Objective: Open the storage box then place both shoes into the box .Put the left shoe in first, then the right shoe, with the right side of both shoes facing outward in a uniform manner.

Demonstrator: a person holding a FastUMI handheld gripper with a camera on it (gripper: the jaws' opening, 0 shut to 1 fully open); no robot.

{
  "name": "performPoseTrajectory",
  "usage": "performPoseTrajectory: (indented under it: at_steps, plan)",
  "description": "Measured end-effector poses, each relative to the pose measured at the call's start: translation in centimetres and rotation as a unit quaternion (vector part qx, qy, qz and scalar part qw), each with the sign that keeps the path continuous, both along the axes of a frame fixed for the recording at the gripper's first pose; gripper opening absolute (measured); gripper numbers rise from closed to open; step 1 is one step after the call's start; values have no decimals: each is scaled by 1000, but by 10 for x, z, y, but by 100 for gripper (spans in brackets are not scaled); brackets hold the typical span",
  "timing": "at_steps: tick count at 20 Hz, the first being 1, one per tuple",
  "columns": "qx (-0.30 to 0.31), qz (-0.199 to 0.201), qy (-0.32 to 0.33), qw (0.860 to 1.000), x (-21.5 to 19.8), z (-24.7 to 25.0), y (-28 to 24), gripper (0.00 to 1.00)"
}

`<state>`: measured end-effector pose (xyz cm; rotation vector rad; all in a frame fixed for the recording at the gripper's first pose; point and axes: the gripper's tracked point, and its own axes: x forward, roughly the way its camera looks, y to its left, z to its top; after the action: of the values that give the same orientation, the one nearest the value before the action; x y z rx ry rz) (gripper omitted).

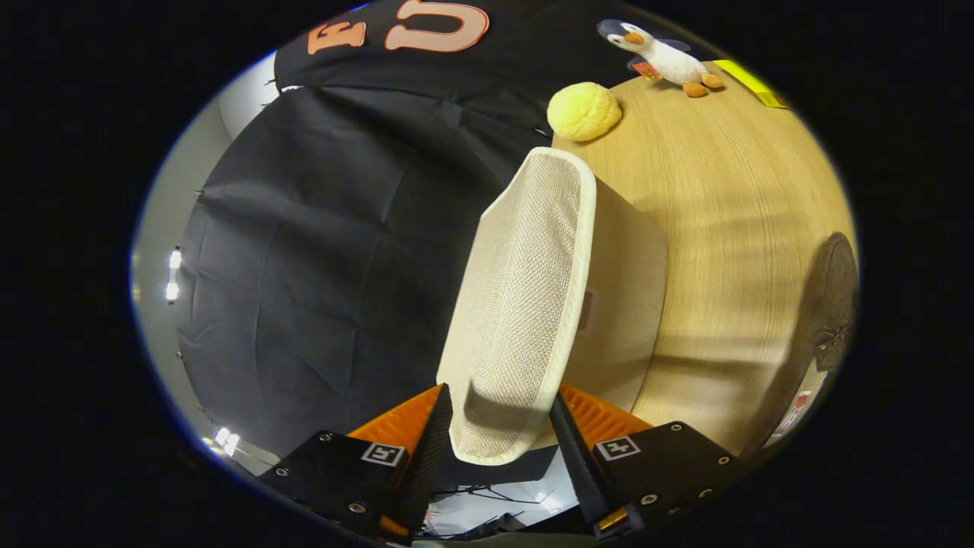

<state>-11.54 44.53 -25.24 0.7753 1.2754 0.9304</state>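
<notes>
A beige woven lid [525,289] with a cream rim stands tilted up, its near edge held between my fingers. My gripper [498,411] is shut on that lid edge, one finger on each side. Behind the lid is the beige fabric storage box [628,304], resting on the wooden table [723,190]; the raised lid hides its inside. A dark grey rounded thing [833,297], possibly a shoe, lies at the table's edge beyond the box, partly cut off from sight.
A yellow round plush [584,111] sits on the table past the box. Farther on lies a white and dark penguin toy [662,57], with a yellow strip [749,82] next to it. Black cloth [319,266] hangs beside the table.
</notes>
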Motion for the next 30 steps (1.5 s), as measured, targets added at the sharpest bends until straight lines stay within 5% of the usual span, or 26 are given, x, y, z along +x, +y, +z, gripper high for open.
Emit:
performPoseTrajectory:
  at_steps: [4, 11, 21, 30]
  plan:
    - [53, 0, -30, 998, 12, 59, 19, 63]
    - [66, 8, -87, 994, 21, 125, 74, 18]
    - [19, 53, -131, 990, 14, 145, 192, 16]
    - [-6, 77, -116, 990, -4, 102, 270, 18]
